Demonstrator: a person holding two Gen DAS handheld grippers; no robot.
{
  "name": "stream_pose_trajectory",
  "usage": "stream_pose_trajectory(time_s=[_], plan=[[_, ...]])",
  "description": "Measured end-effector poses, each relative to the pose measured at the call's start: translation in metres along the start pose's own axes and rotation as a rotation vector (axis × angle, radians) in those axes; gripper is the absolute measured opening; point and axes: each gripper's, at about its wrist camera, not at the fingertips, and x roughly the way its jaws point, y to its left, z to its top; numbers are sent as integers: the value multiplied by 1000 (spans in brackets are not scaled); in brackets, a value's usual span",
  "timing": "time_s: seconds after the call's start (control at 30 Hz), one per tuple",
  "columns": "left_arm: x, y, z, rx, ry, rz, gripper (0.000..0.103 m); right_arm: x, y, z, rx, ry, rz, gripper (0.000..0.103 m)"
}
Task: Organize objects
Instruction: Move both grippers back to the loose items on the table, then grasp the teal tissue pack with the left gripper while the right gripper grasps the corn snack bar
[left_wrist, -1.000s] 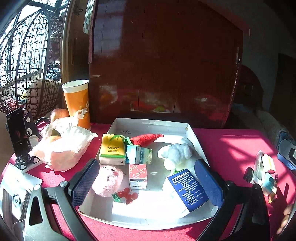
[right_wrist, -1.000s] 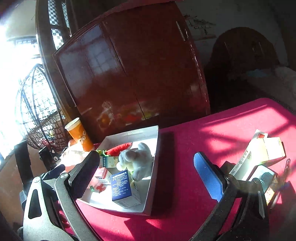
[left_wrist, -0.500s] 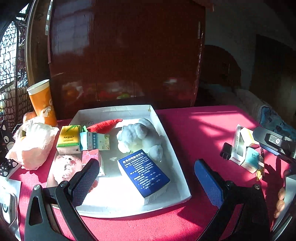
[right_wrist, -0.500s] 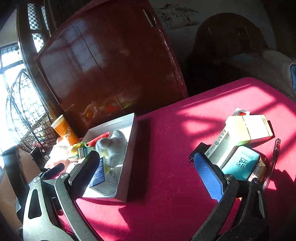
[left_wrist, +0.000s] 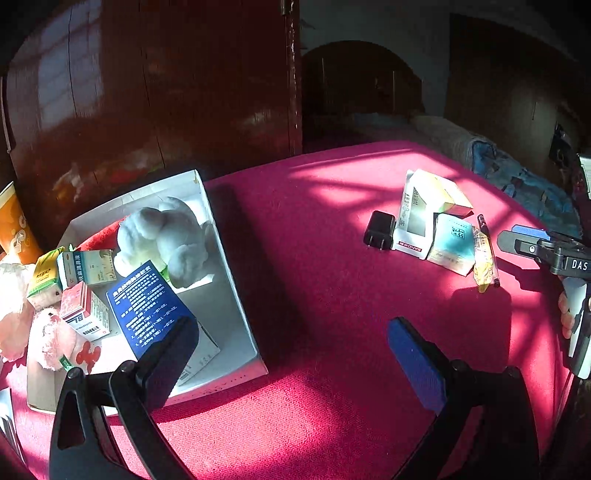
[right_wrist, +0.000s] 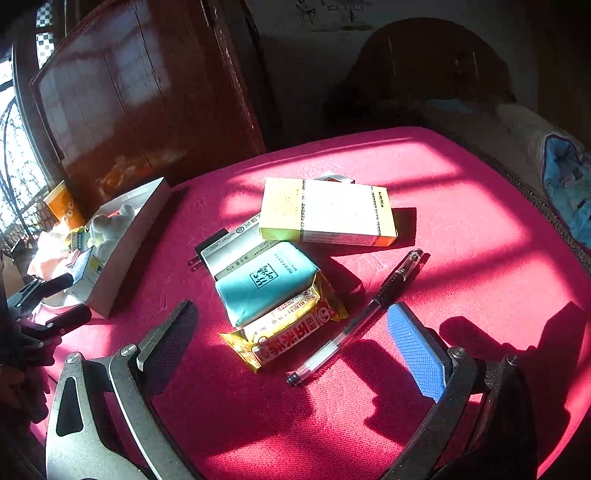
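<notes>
A white tray (left_wrist: 231, 280) at the left holds a white plush (left_wrist: 162, 236), a blue box (left_wrist: 151, 306) and several small boxes. My left gripper (left_wrist: 291, 332) is open and empty above the red cloth, just right of the tray. A pile lies further right: black charger (left_wrist: 378, 236), white box (left_wrist: 415, 218), teal pack (left_wrist: 452, 243). In the right wrist view my right gripper (right_wrist: 291, 314) is open, low over that pile. A yellow snack packet (right_wrist: 284, 332) lies between its fingers, with the teal pack (right_wrist: 266, 280), a yellow box (right_wrist: 325, 210) and a pen (right_wrist: 354, 321) close by.
The red tablecloth (left_wrist: 314, 295) covers a round table. A dark wooden cabinet (left_wrist: 147, 92) stands behind the tray, and an orange cup (left_wrist: 11, 221) is at the far left. Blue bedding (left_wrist: 517, 181) lies past the table's right edge.
Both views have swung to the right. The left gripper moved from over the tray to the cloth beside it. The right gripper came down close over the pile. Both stayed open.
</notes>
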Motion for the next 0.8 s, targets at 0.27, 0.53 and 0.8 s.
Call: stream_pose_trajectory(time_s=[0.27, 0.53, 0.8], plan=[[7, -6, 2, -1, 25, 1, 103, 61, 11, 22, -5, 88, 31, 103], [11, -5, 1, -2, 36, 8, 103, 63, 61, 5, -123, 177, 372, 103], [22, -17, 10, 112, 34, -43, 103, -12, 52, -11, -72, 11, 236, 102]])
